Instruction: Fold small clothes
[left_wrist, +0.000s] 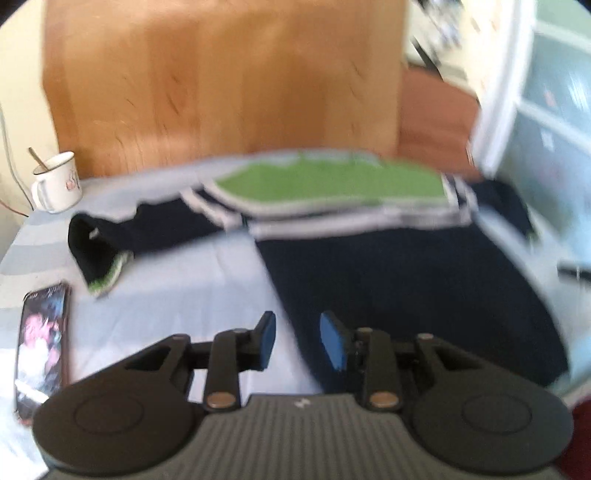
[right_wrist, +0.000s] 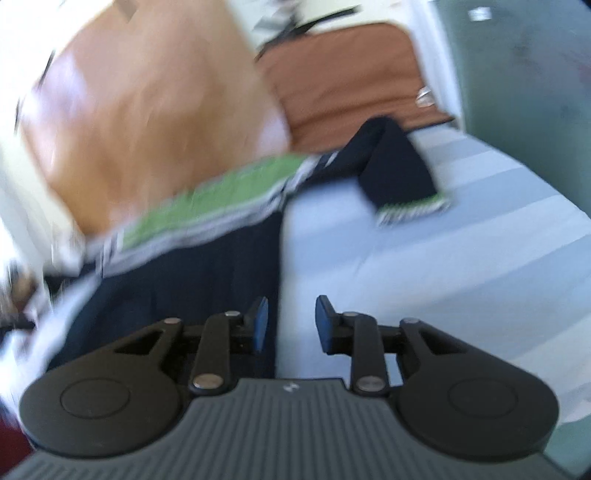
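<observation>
A small navy sweater (left_wrist: 399, 280) with a green chest panel (left_wrist: 332, 182) and white stripes lies flat on a pale blue striped cloth. Its left sleeve (left_wrist: 110, 240) stretches out to the side and ends in a green-striped cuff. My left gripper (left_wrist: 297, 341) hovers over the sweater's lower left edge, open, with nothing between its blue pads. In the right wrist view the same sweater (right_wrist: 177, 280) lies to the left, its right sleeve (right_wrist: 399, 162) bent down toward a green cuff (right_wrist: 413, 210). My right gripper (right_wrist: 291, 323) is open over the sweater's right edge and holds nothing.
A white mug (left_wrist: 57, 182) with a spoon stands at the back left, and a phone (left_wrist: 42, 347) lies near the left edge. A wooden board (left_wrist: 221, 85) rises behind the table. A brown cushion (right_wrist: 347, 74) sits at the back right, with white window frames (left_wrist: 506, 92) beyond.
</observation>
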